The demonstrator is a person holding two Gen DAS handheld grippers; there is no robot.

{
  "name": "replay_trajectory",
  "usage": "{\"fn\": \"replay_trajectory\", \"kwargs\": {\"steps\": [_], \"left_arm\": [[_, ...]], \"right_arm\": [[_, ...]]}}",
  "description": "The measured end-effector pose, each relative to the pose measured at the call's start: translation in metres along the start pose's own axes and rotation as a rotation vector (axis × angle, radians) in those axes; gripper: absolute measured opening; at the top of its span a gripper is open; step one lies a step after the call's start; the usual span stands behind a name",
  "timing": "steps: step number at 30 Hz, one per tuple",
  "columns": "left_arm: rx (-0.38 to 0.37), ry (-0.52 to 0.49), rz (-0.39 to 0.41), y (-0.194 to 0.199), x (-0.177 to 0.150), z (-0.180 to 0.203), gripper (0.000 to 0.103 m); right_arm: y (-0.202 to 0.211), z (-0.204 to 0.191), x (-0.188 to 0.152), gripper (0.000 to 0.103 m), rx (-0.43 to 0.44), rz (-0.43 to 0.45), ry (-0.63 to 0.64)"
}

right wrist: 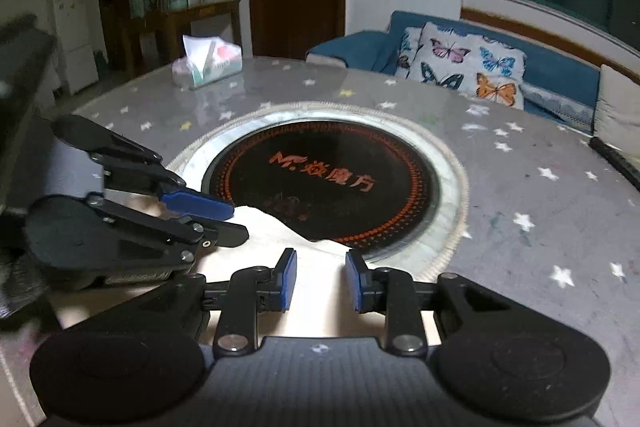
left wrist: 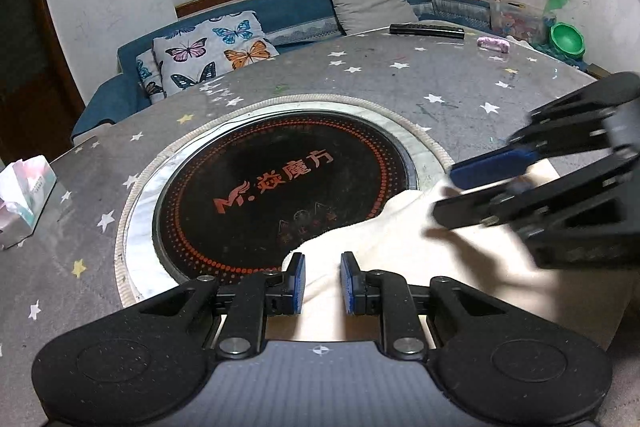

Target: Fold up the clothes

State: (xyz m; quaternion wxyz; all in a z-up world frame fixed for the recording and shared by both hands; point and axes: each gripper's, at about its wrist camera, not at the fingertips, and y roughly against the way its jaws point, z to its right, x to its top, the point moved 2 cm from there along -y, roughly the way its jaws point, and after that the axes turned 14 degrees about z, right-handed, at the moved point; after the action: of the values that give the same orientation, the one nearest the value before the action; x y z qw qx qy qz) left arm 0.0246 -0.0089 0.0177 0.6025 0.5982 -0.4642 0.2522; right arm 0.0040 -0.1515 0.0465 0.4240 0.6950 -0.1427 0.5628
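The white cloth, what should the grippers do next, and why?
Probably lower both and pinch its far edge. The left gripper and right gripper hover over the cloth with a gap between their pads, gripping nothing.

Cream cloth [left wrist: 400,239] overlapping black round hotplate [left wrist: 280,195]

Both cameras sit low and close over the near edge of the table [left wrist: 420,83], tilted down. The left one looks across toward the far right corner and the sofa [left wrist: 288,11]. The right one looks toward the far left. Both see the black round plate [right wrist: 320,187] in the middle.
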Motion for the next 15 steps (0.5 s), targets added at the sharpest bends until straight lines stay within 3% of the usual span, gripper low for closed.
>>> {"fn": "replay_trajectory", "kwargs": {"steps": [4, 8, 11, 15], "left_arm": [[0.003, -0.008, 0.004, -0.001, 0.0, 0.002, 0.022], [0.005, -0.014, 0.006, -0.001, 0.0, 0.002, 0.022], [0.009, -0.012, 0.006, 0.0, 0.0, 0.002, 0.023], [0.025, -0.003, 0.031, 0.015, 0.001, -0.001, 0.027]], "right_arm": [[0.029, 0.014, -0.009, 0.026, -0.05, 0.005, -0.028], [0.028, 0.038, -0.026, 0.027, -0.105, -0.024, -0.074], [0.029, 0.05, -0.03, 0.027, -0.091, -0.011, -0.147], [0.039, 0.05, -0.024, 0.027, -0.092, 0.022, -0.139]]}}
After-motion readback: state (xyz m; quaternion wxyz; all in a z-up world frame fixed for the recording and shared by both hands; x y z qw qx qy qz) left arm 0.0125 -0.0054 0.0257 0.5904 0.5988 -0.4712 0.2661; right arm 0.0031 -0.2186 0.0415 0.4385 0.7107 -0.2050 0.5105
